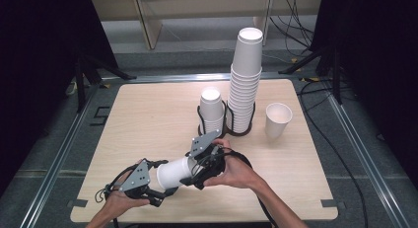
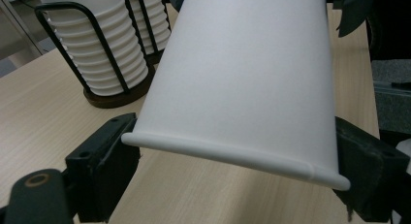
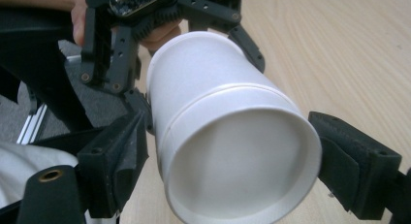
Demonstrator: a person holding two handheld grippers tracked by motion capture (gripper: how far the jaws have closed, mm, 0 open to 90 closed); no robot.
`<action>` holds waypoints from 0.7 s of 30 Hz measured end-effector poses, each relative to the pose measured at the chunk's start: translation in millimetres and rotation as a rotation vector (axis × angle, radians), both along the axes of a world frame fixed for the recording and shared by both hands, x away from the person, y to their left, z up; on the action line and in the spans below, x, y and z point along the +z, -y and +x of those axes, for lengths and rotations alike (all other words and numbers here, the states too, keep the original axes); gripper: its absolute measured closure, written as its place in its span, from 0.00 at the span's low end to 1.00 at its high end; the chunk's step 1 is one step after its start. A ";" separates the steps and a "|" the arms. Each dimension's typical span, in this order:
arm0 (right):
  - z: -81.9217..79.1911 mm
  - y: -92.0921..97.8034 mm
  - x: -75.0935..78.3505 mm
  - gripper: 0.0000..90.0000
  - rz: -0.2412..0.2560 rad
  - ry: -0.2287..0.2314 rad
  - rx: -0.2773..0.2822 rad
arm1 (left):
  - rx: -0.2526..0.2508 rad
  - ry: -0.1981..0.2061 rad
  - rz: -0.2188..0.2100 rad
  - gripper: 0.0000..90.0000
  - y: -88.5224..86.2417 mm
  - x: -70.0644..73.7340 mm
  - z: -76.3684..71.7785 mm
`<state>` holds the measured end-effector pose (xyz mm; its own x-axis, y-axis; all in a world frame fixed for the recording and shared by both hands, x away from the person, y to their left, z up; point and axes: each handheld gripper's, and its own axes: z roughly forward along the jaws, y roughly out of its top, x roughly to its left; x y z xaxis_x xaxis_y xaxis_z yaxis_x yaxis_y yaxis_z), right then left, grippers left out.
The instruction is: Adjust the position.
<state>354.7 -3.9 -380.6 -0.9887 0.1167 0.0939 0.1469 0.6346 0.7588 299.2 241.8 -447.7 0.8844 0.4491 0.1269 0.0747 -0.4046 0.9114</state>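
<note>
A white paper cup (image 1: 172,173) lies on its side in the air over the near part of the table, held between both grippers. My left gripper (image 1: 165,182) is shut on its rim end; its jaws press both sides of the rolled rim (image 2: 232,156). My right gripper (image 1: 190,171) is shut on the base end, and the recessed bottom of the cup (image 3: 237,170) faces its camera. A faint ridge circles the cup wall there; whether two cups are nested I cannot tell. The left gripper (image 3: 145,20) shows behind the cup in the right gripper view.
At the back of the wooden table (image 1: 148,114) two black wire holders carry cup stacks: a tall stack (image 1: 245,80) and a shorter stack (image 1: 211,109). One single cup (image 1: 277,119) stands upright to their right. The stacks (image 2: 102,49) also appear in the left gripper view.
</note>
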 end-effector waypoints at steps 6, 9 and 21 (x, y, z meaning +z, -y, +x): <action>0.4 -3.0 -2.9 0.20 -0.023 0.039 0.044 | -0.018 0.007 0.008 0.14 1.5 -0.7 -1.0; 0.2 -4.4 -5.1 0.20 -0.033 0.033 0.051 | -0.022 0.003 0.010 0.14 2.4 -0.2 -2.2; -2.5 -7.7 -10.2 0.24 -0.070 0.026 0.084 | -0.045 0.000 0.006 0.13 2.9 -1.6 -3.0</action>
